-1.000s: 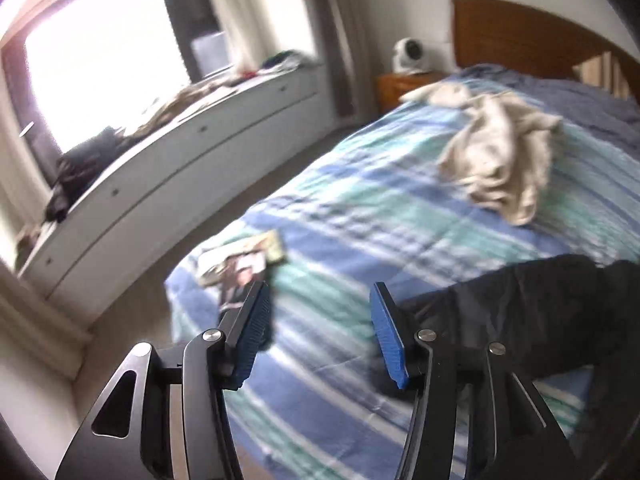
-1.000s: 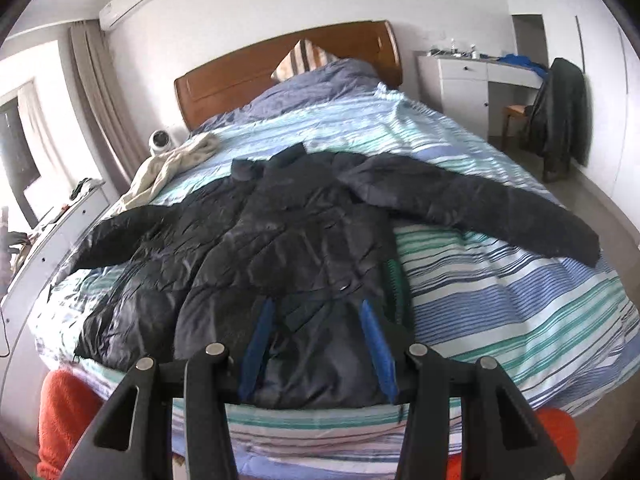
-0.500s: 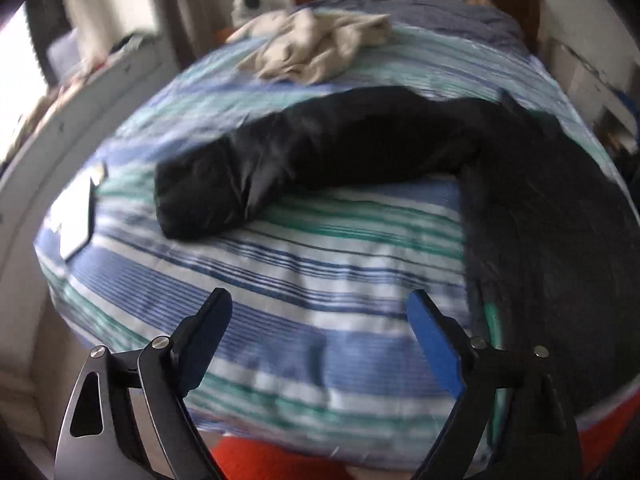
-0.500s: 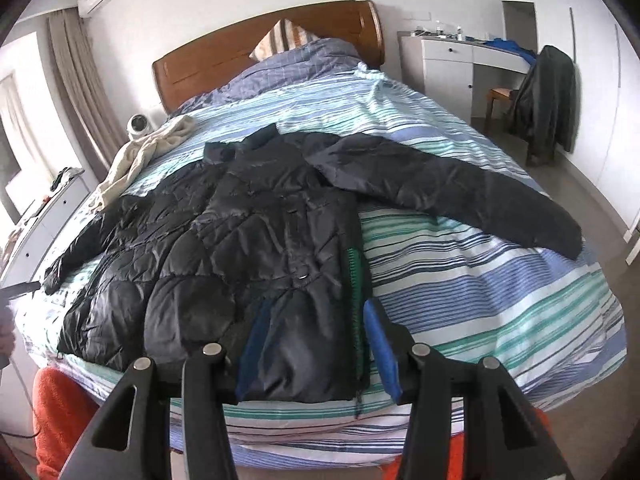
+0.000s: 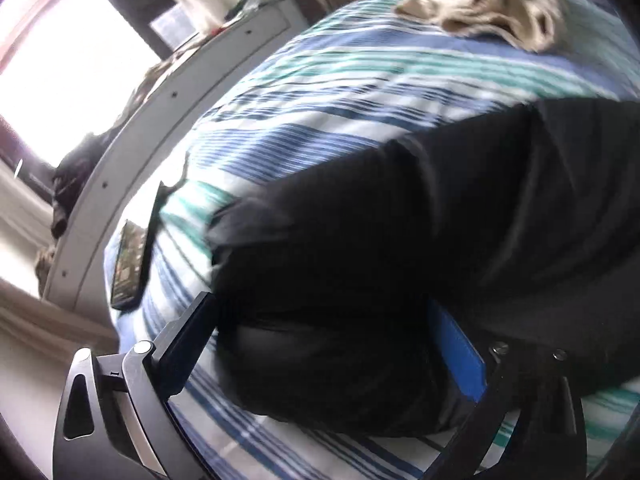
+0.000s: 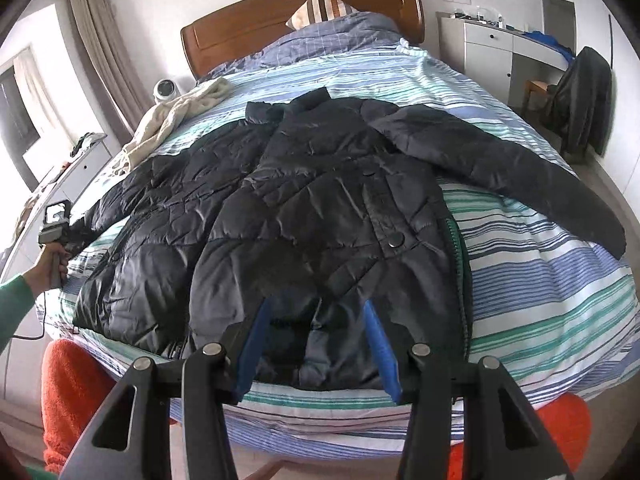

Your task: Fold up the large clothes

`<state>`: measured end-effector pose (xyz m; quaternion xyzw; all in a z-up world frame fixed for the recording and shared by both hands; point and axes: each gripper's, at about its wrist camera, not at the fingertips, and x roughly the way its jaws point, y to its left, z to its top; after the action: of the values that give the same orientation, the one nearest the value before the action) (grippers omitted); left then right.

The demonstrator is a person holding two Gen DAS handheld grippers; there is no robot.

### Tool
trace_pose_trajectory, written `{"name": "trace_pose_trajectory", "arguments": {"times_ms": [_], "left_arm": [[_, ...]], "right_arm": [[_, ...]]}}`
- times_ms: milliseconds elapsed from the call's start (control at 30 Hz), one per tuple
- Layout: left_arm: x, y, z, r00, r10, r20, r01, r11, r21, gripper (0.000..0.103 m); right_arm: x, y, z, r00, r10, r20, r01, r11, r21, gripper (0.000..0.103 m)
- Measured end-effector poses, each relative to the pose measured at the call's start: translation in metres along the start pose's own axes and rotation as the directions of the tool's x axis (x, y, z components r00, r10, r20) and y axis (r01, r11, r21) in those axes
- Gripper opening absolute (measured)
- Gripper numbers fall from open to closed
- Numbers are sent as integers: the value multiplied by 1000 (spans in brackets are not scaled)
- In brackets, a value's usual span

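A black quilted jacket (image 6: 320, 200) lies spread front-up on the striped bed (image 6: 560, 280), both sleeves stretched outward. My right gripper (image 6: 316, 320) is open, hovering just over the jacket's bottom hem at the foot of the bed. My left gripper (image 5: 324, 320) is open with its jaws on either side of the cuff end of the jacket's left sleeve (image 5: 400, 240). That gripper also shows in the right wrist view (image 6: 76, 228), at the sleeve end (image 6: 104, 208) by the bed's left edge.
A cream garment (image 6: 180, 112) lies near the headboard, also in the left wrist view (image 5: 488, 12). A magazine (image 5: 128, 264) lies at the bed's edge. White drawers (image 5: 160, 120) stand under the window. A desk and chair with dark coat (image 6: 580, 96) stand at the right.
My left gripper has moved in close to the sleeve cuff, which now sits between its open jaws. My right gripper has shifted slightly over the hem and stays open.
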<state>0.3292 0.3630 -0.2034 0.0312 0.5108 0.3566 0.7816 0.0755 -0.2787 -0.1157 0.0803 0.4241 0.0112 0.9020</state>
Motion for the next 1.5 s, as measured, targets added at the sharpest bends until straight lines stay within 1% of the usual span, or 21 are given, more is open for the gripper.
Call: {"name": "trace_pose_trajectory", "arguments": {"times_ms": [100,200,333,400,500,567,633,667,700,733,767,833,967,1067,1133,1167,1200,1267,1367,1433,1500], "left_arm": [[-19,13,-5,999,-1,38,1,1000,7,101],[-57,24,-30,991,-89,101,86,996,38,101],[-123,30,-75,948,-276,159,262,960,104,101],[-163,20,-102,901,-400,167,373,912,170,101],[-217,-8,-143,813,-558,169,501,817,286,101],[-248,-34,-174,743,-651,154,573,738,358,101],[-266,-61,-199,692,-711,128,618,674,405,102],[-270,-76,-211,676,-729,107,632,649,423,102],[-266,-91,-221,675,-734,73,642,633,432,102],[-260,-105,-230,687,-726,31,645,629,433,102],[-252,-120,-240,718,-696,-10,632,645,431,102],[-249,-125,-257,764,-645,27,562,684,465,103],[-265,-97,-270,751,-661,7,571,653,498,102],[-274,-74,-274,766,-638,73,520,682,514,102],[-282,-59,-265,776,-619,121,487,710,509,102],[-288,-54,-263,777,-611,149,473,724,501,102],[-295,-50,-259,772,-608,185,464,738,490,102],[-306,-43,-252,751,-617,235,472,750,463,102],[-320,-42,-239,679,-684,266,574,721,388,102],[-328,-38,-234,643,-715,275,630,698,341,102],[-342,-38,-236,635,-712,301,625,702,342,102]], "right_arm": [[7,-9,-1,1000,-3,-14,3,1000,22,50],[9,-22,2,1000,-16,-10,17,999,45,50],[-3,-38,8,998,-51,37,49,997,54,50],[-8,-44,11,996,-66,54,63,997,55,50],[-11,-47,15,996,-58,70,54,997,57,50],[-8,-45,15,995,-47,83,42,998,56,50],[6,-45,10,997,-27,69,24,998,54,55],[18,-47,5,999,-20,41,17,998,58,56],[39,-51,-4,999,-26,-37,28,997,68,56],[52,-55,-11,994,-38,-100,46,996,78,56],[63,-59,-20,988,-27,-153,43,994,99,56],[55,-60,-29,989,-16,-144,33,992,122,56],[18,-54,-36,993,-24,-115,38,992,123,56],[-8,-48,-38,998,-30,-47,35,993,109,56],[-14,-45,-35,999,-19,-34,23,993,116,63],[-15,-44,-32,1000,-8,-30,11,993,121,72],[-16,-43,-30,1000,1,-19,2,993,122,79],[-21,-35,-22,1000,0,12,-2,994,110,80],[-23,-20,-10,1000,-13,25,12,998,67,81],[-29,-10,-5,999,-13,37,12,999,40,81],[-36,-4,-2,998,-1,59,-1,1000,29,81]]}}
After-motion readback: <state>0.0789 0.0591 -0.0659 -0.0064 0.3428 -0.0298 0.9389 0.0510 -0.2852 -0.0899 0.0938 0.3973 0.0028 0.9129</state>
